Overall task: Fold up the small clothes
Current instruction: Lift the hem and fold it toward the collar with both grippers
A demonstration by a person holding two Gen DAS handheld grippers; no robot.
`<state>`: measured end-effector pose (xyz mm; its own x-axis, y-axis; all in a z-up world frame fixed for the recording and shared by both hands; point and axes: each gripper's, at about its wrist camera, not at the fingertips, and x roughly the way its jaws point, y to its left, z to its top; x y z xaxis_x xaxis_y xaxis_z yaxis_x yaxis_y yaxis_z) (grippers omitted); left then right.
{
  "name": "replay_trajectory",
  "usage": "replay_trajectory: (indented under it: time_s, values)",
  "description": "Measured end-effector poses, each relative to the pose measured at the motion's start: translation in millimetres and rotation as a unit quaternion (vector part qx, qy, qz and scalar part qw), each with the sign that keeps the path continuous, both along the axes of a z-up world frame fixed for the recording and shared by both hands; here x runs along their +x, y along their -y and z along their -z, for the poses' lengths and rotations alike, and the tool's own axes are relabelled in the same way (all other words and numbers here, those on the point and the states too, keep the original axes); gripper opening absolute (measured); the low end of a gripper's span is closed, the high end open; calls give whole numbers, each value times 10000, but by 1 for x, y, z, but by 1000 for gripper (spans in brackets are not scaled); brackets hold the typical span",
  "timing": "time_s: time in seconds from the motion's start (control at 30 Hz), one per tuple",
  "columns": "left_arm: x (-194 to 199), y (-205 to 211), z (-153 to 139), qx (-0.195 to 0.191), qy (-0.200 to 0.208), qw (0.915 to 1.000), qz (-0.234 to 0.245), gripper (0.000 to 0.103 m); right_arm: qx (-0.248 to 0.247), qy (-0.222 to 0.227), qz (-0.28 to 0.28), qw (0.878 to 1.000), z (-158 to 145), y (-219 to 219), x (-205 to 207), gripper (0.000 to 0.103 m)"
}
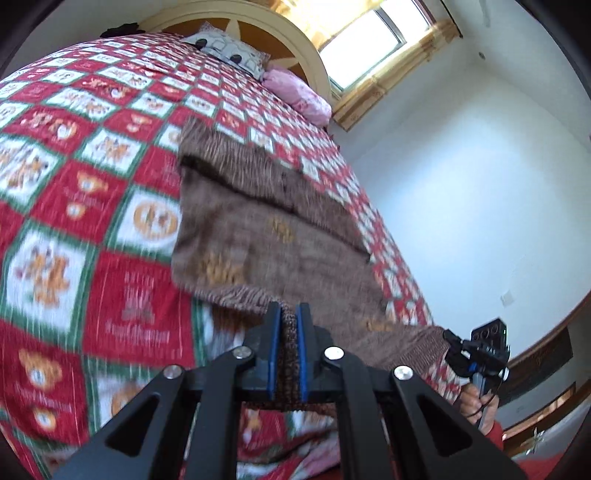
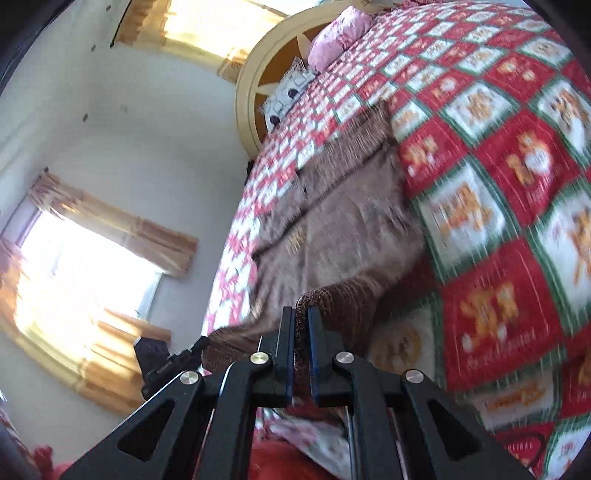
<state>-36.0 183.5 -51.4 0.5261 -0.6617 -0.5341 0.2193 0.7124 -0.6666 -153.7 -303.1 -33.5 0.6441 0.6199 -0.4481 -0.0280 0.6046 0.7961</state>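
Now both grippers pinch the near hem of the brown garment (image 1: 258, 229), which lies on the bed (image 1: 74, 184): left gripper (image 1: 290, 314) and right gripper (image 2: 301, 317) clamped on fabric. Best to raise both corners evenly, keep the hem taut, then carry it toward the far edge.

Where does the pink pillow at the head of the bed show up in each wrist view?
Left wrist view: the pink pillow lies upper centre, right of the patterned pillow, below the window.
Right wrist view: the pink pillow sits at the top, right of centre, on the checked bedspread.
Shared landmark: the round cream headboard behind both pillows.
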Motion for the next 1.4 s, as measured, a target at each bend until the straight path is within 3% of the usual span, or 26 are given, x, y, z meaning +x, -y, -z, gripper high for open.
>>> replay_trajectory:
  time_s: [0.23,0.33,0.4,0.47,0.53,0.6,0.8,0.9,1.17,1.37,1.4]
  values:
    - [66,-10,-28,10,208,9984,-532,4,173,263,277,9991,-33,15,66,6]
    - [88,-9,-30,471,300,9955,-760,4,108,242,277,9993,-37,13,99,6]
    - [92,-6,-30,724,424,9952,-505,4,32,195,278,9994,-35,11,111,6]
    - [88,-2,-24,861,399,9955,44,4,12,116,230,9997,-28,9,119,6]
    - [76,-2,-9,1061,201,9935,370,8,-23,53,220,9997,-20,8,121,6]
    - [58,-5,16,993,-259,9931,569,9,0,-15,232,9997,-11,9,120,6]
    - [29,2,82,664,-1211,9893,474,11,-62,-122,155,9998,8,5,113,6]
    - [23,7,85,371,-1128,9920,436,11,-63,-103,153,9998,9,2,109,6]
    - [28,11,87,262,-968,9943,373,22,-47,-80,266,9996,13,1,100,6]
    - [22,15,77,706,-694,9946,325,34,-35,-124,356,9993,18,4,90,6]
    - [21,15,74,804,-627,9944,276,41,-41,-118,365,9993,18,5,89,6]
